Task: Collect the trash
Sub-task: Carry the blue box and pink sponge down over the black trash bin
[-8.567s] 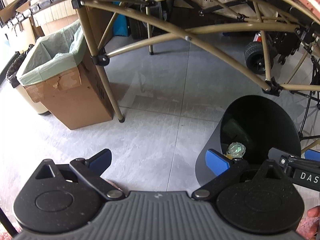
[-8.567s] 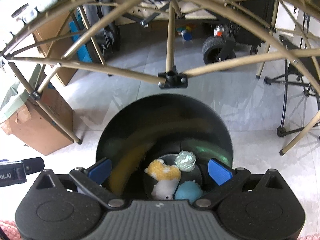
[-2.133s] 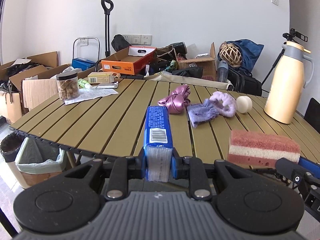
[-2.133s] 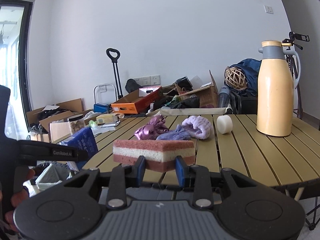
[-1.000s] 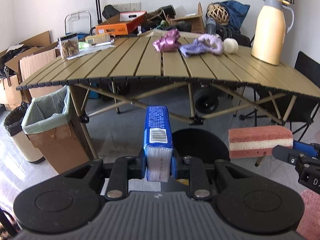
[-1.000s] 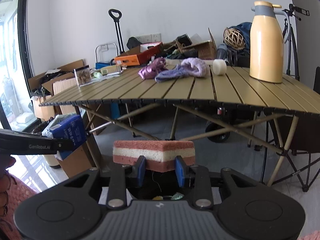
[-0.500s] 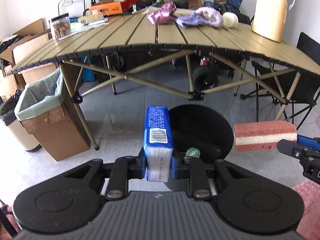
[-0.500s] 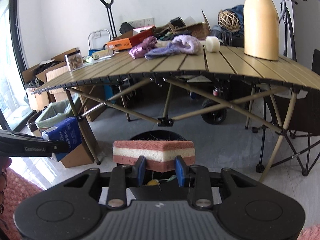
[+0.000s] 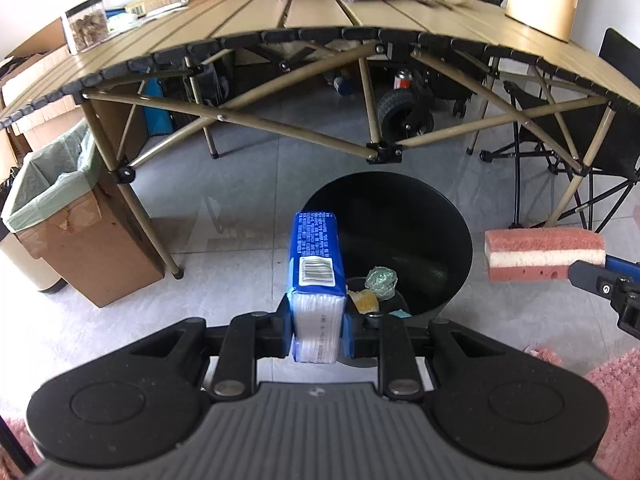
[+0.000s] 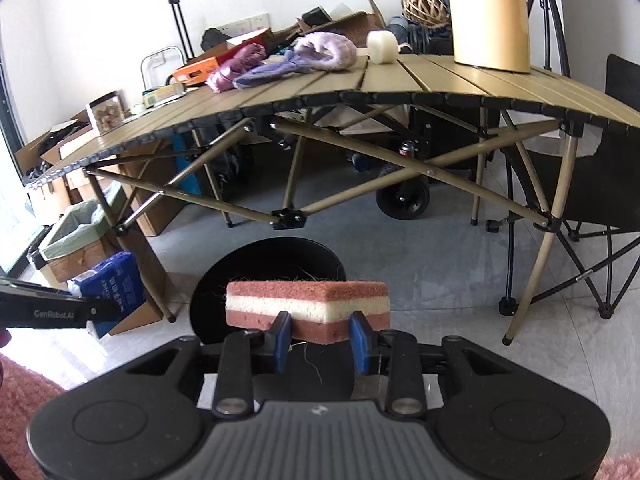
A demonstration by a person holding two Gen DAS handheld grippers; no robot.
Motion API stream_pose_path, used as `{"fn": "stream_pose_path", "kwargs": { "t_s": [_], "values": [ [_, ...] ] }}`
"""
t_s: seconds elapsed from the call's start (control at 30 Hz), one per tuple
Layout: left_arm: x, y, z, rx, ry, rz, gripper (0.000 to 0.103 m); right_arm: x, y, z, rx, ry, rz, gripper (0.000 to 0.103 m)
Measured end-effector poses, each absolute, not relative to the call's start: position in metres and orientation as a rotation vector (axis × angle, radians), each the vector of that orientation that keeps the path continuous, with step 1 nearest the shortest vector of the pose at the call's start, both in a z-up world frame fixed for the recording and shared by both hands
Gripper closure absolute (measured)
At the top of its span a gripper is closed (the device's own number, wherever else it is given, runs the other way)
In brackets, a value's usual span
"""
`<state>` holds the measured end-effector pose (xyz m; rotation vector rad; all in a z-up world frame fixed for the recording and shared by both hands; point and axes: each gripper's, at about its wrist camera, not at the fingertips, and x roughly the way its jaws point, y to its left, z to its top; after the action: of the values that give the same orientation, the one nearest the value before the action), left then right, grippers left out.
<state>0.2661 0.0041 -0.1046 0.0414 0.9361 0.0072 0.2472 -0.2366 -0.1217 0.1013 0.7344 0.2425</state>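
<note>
Both tools tilt down over the black bin (image 9: 436,216), left tool (image 9: 318,330) clenching the blue pack (image 9: 316,256), right tool (image 10: 319,338) clenching the sponge (image 10: 308,304); only the left view shows trash (image 9: 382,278) inside.

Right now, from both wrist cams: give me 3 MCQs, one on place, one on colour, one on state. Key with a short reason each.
1. Where does the black bin stand?
A. on the table
B. on the floor in front of the table
C. inside the cardboard box

2. What colour is the wrapper of the tissue pack?
A. blue
B. green
C. yellow

3. What is the state of the right gripper?
A. open and empty
B. shut on the sponge
C. shut on the flask

Key:
1 B, the bin sits on the grey tiles below the table edge.
2 A, the pack in the left gripper has a blue printed wrapper.
3 B, its blue pads clamp the pink-and-white sponge.
</note>
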Motion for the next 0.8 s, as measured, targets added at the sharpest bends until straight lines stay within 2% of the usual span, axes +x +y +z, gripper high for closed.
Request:
{"fn": "stream_pose_path", "kwargs": {
  "t_s": [0.8],
  "values": [
    [0.375,-0.047,-0.150,0.038,1.119,-0.089,0.080,0.318,-0.264,-0.142,0.142,0.744,0.138,0.073]
  ]
}}
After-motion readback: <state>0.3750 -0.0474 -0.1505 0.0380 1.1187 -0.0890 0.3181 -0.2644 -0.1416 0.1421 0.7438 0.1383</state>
